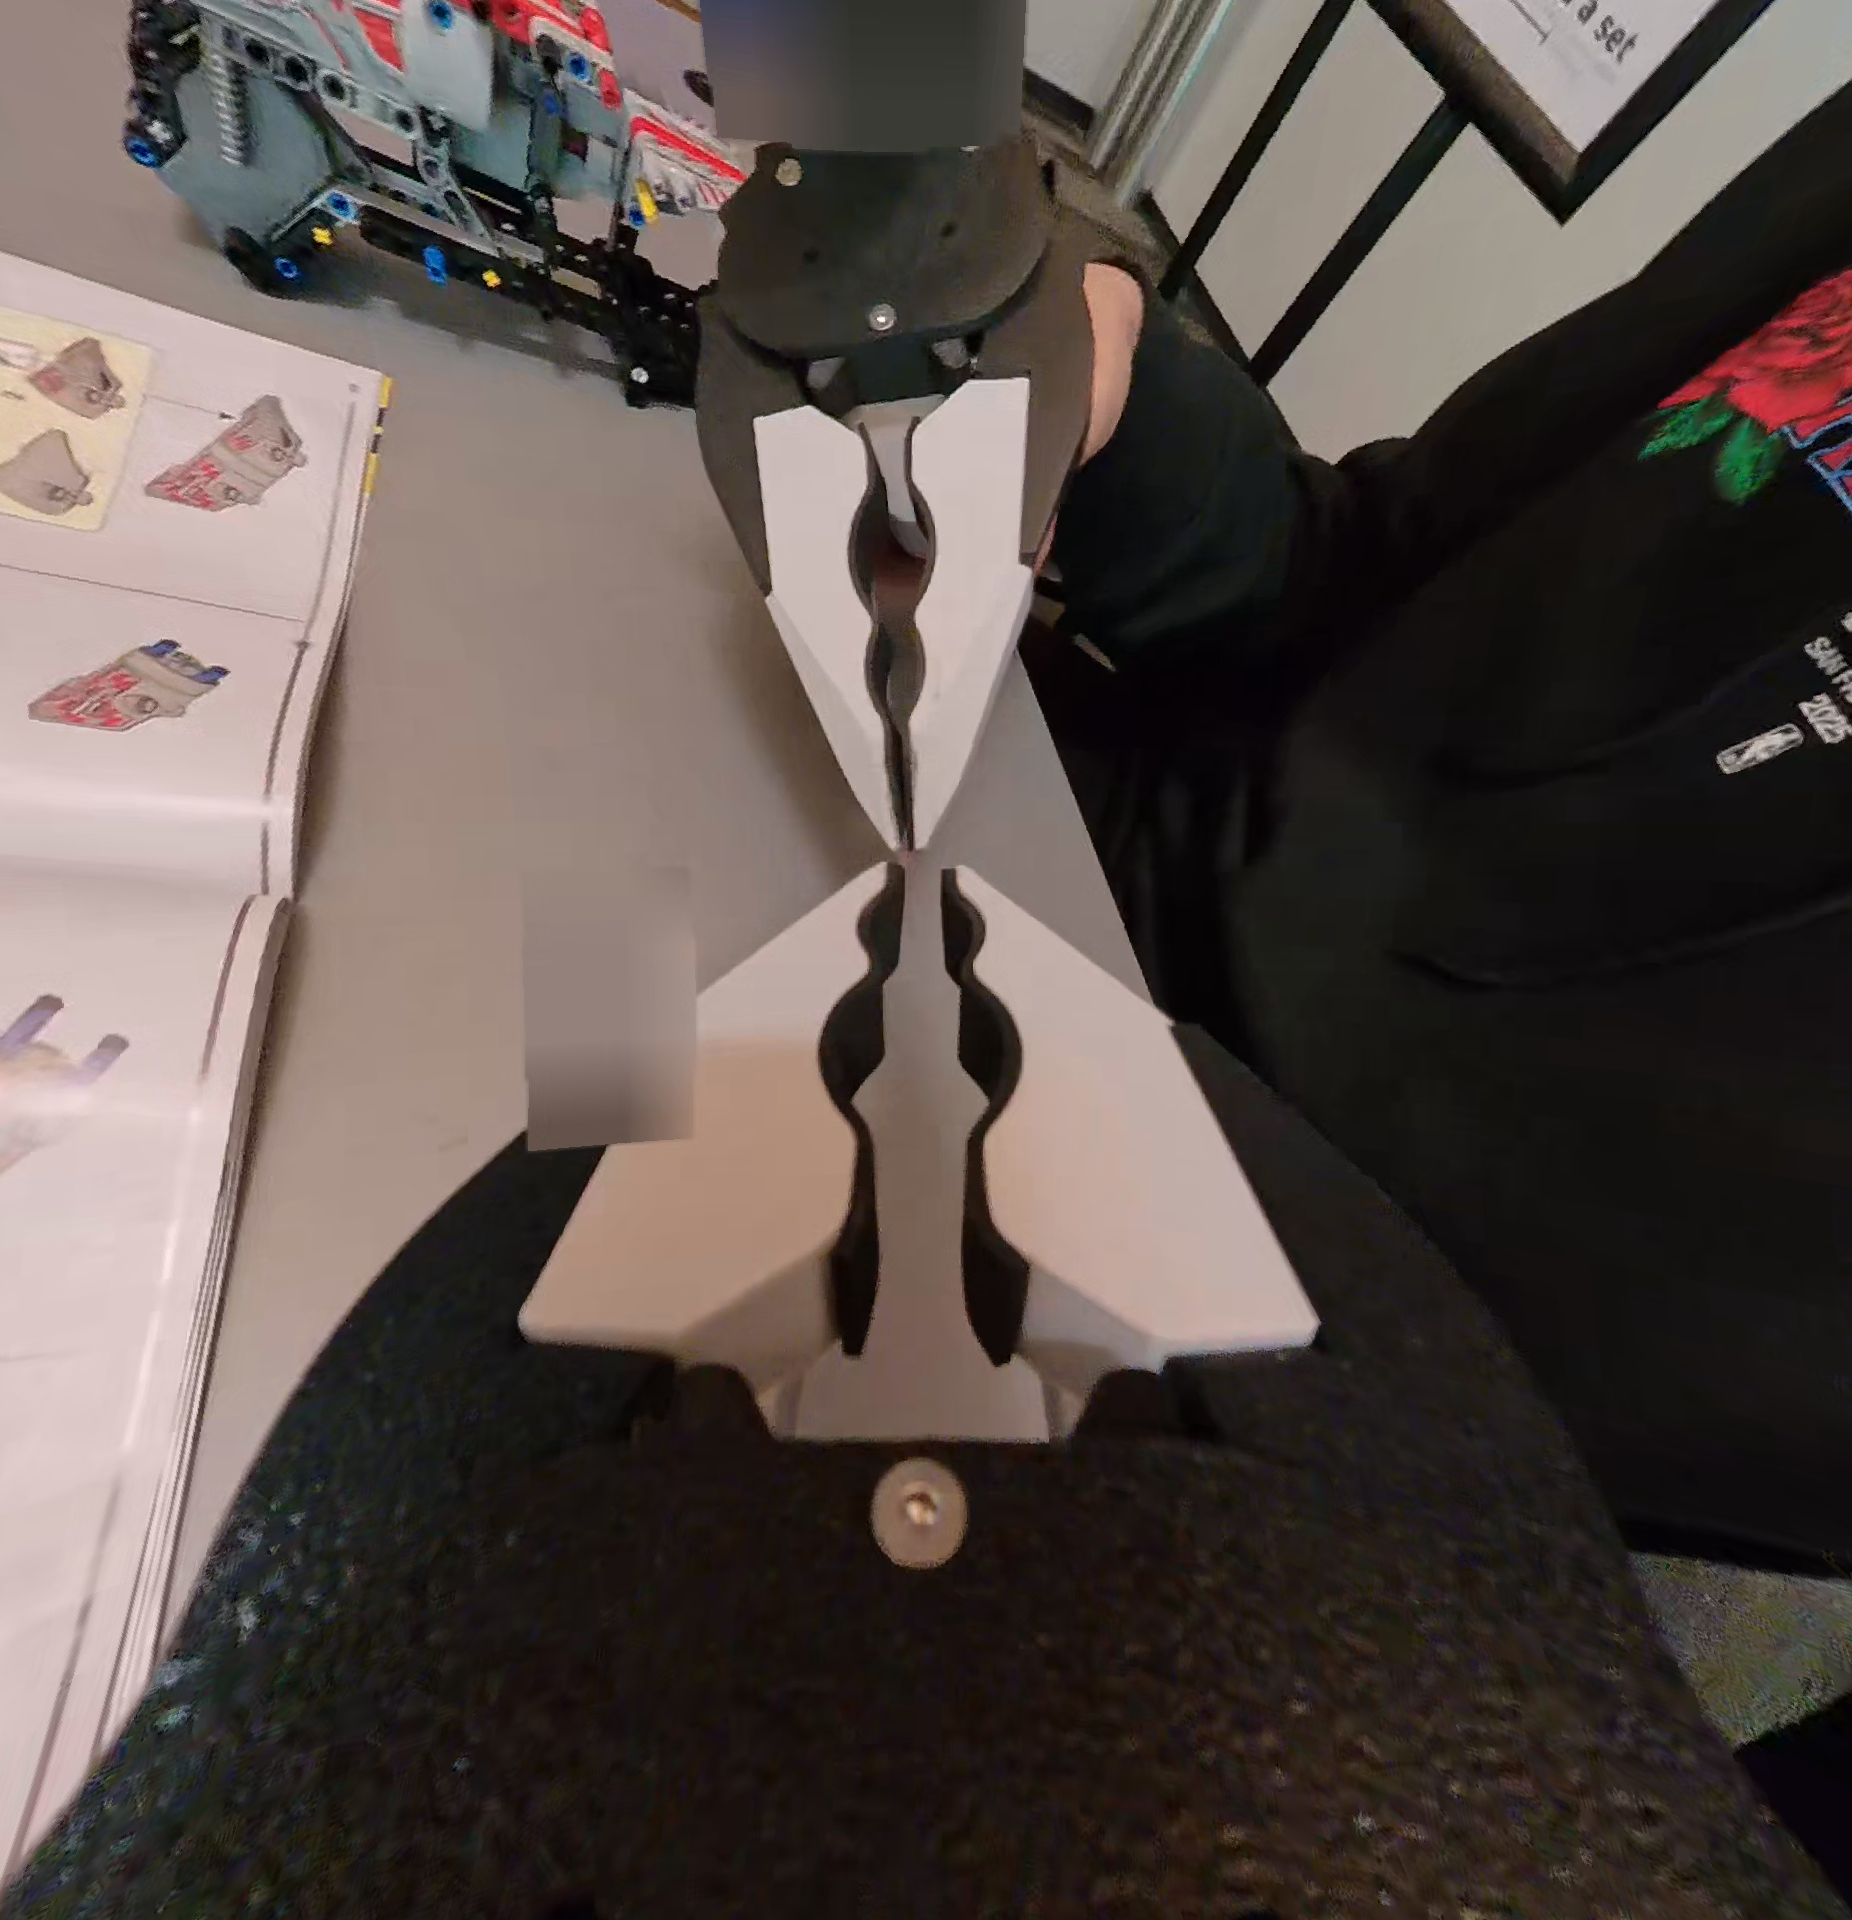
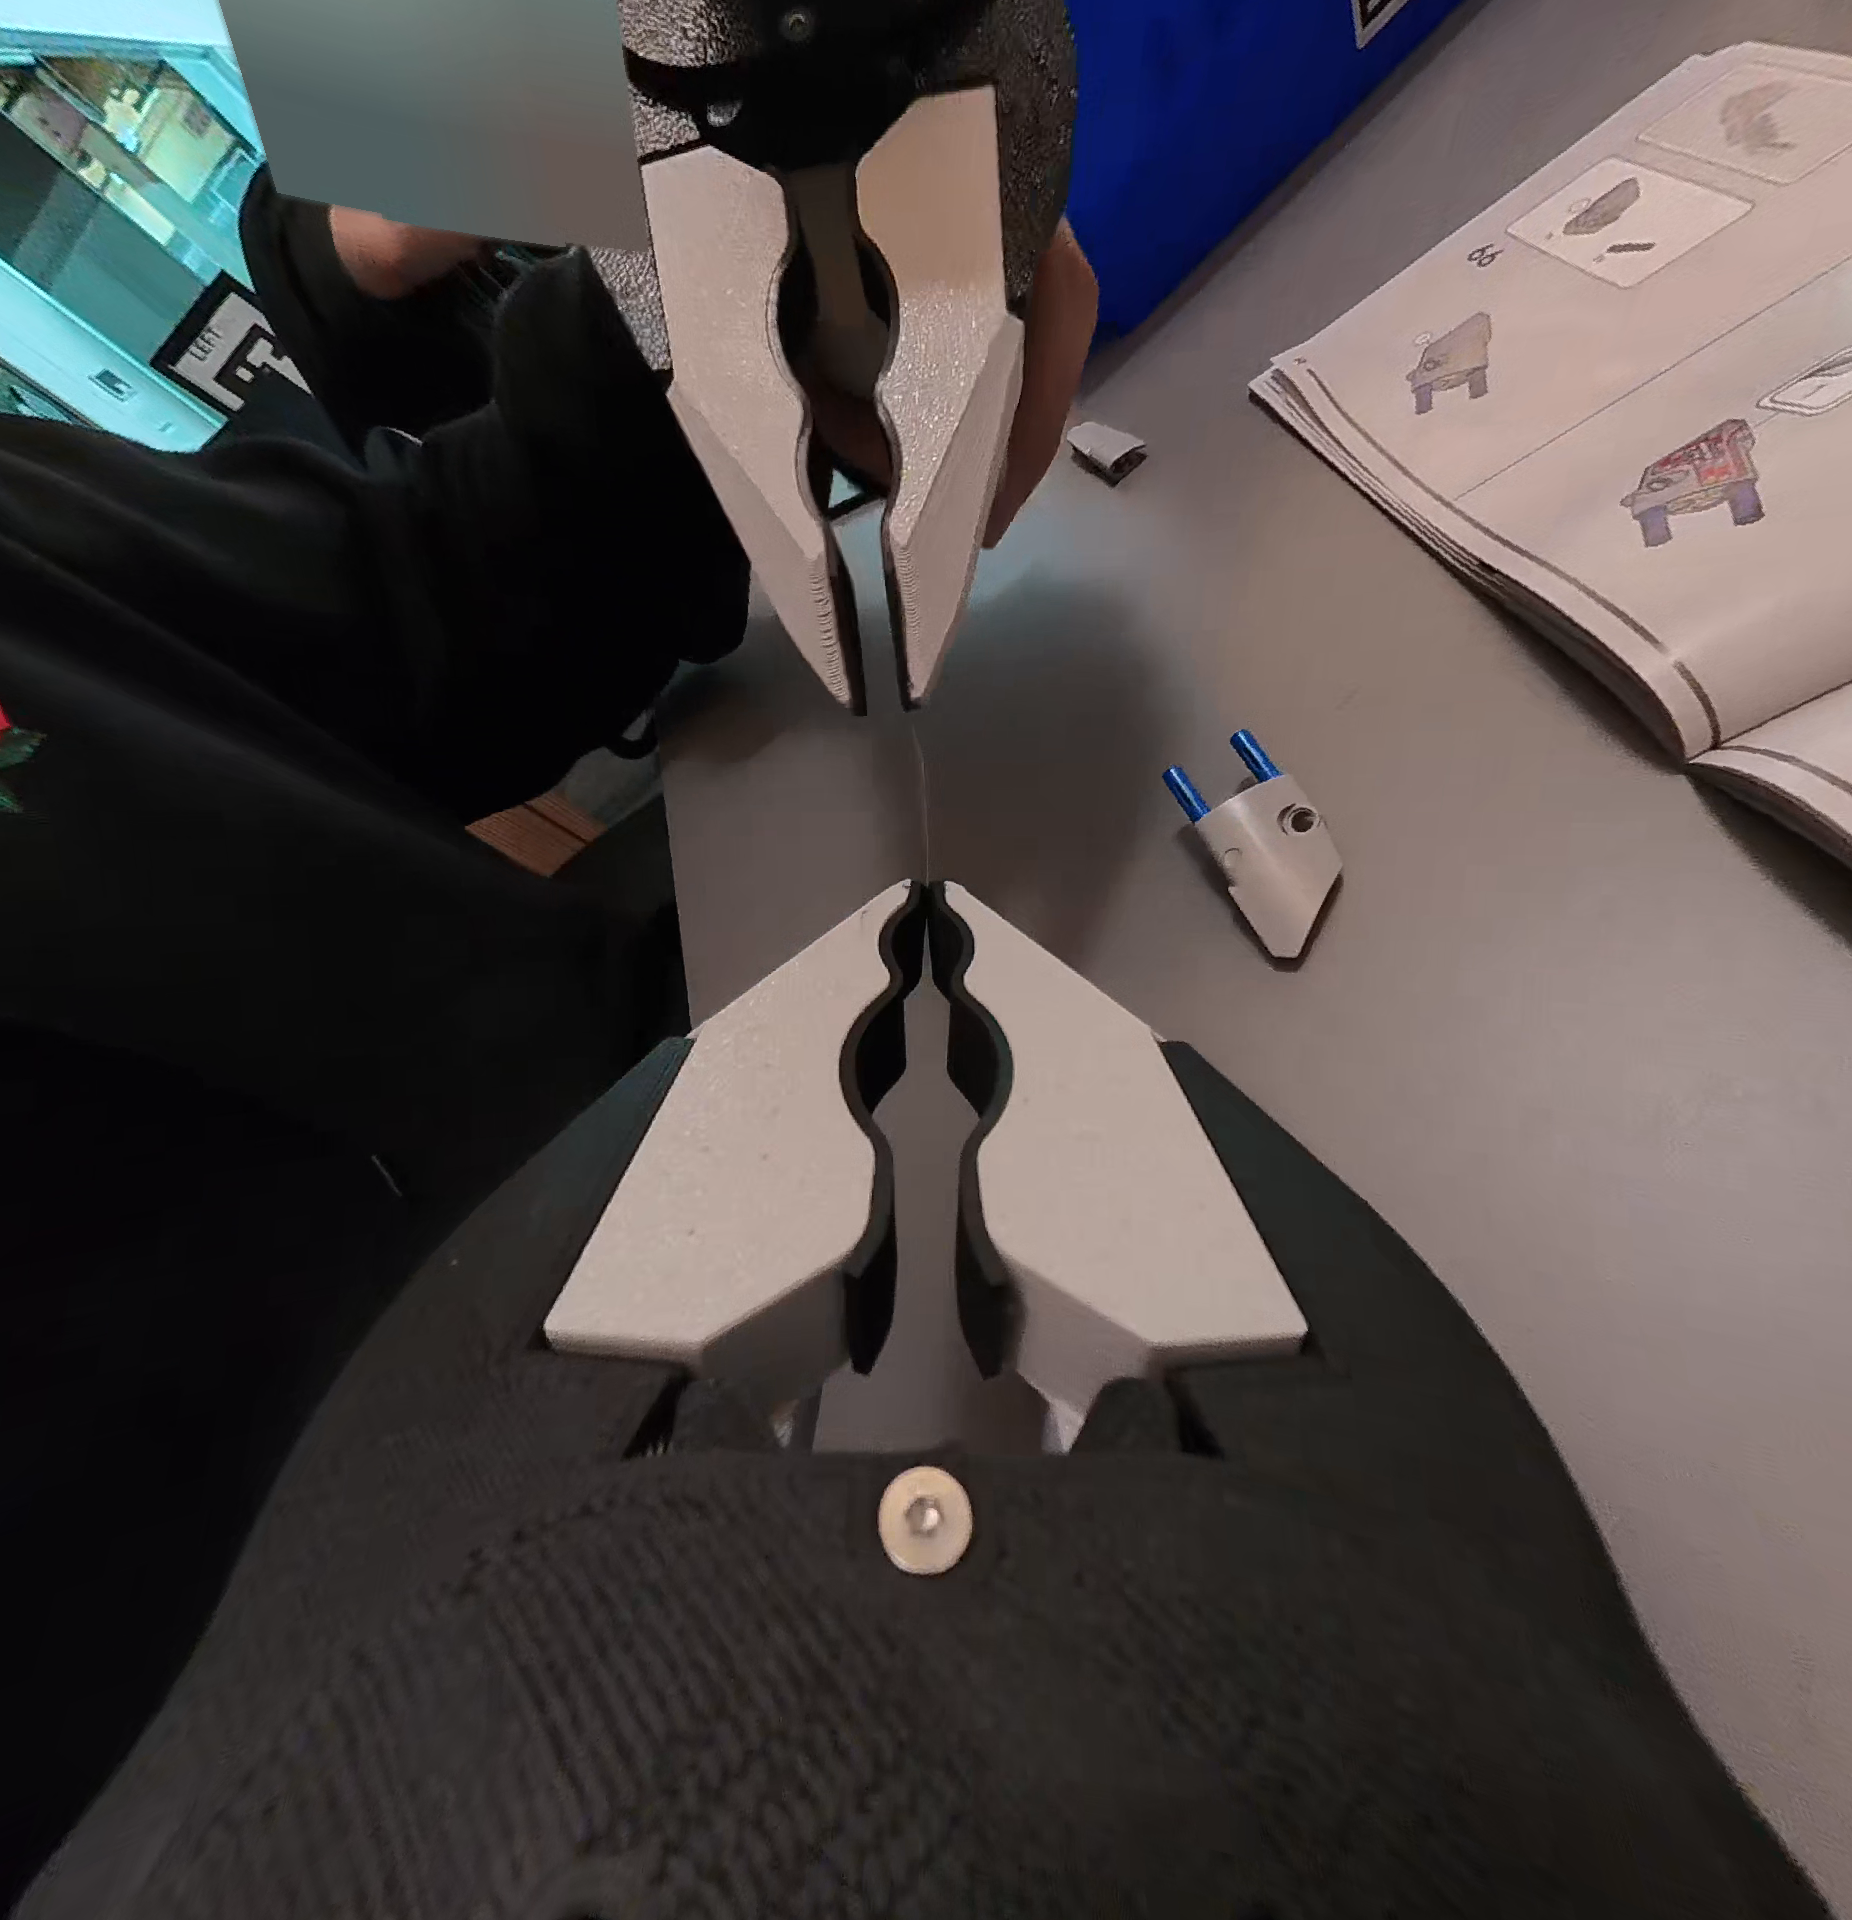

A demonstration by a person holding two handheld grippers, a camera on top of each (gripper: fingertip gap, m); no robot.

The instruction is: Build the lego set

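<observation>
My two grippers face each other tip to tip over the grey table's near edge. My right gripper [image 2: 922, 888] is shut on a thin strip [image 2: 923, 805], seen edge-on, that stands out from its tips toward the left gripper. My left gripper [image 1: 917, 873] has a narrow gap between its tips; in the right wrist view [image 2: 886, 704] it sits just beyond the strip's far end. In the left wrist view the right gripper [image 1: 906, 831] is closed. A grey panel piece with two blue pins [image 2: 1265, 862] lies on the table to the right.
The part-built grey, red and black model [image 1: 434, 156] stands at the far side of the table. The open instruction booklet [image 1: 122, 727] [image 2: 1628, 416] lies flat. A small grey piece [image 2: 1107, 449] lies near a blue box [image 2: 1213, 156]. A person in a black sweater [image 1: 1524, 831] sits alongside. Left and right tips are no more than a few centimetres apart.
</observation>
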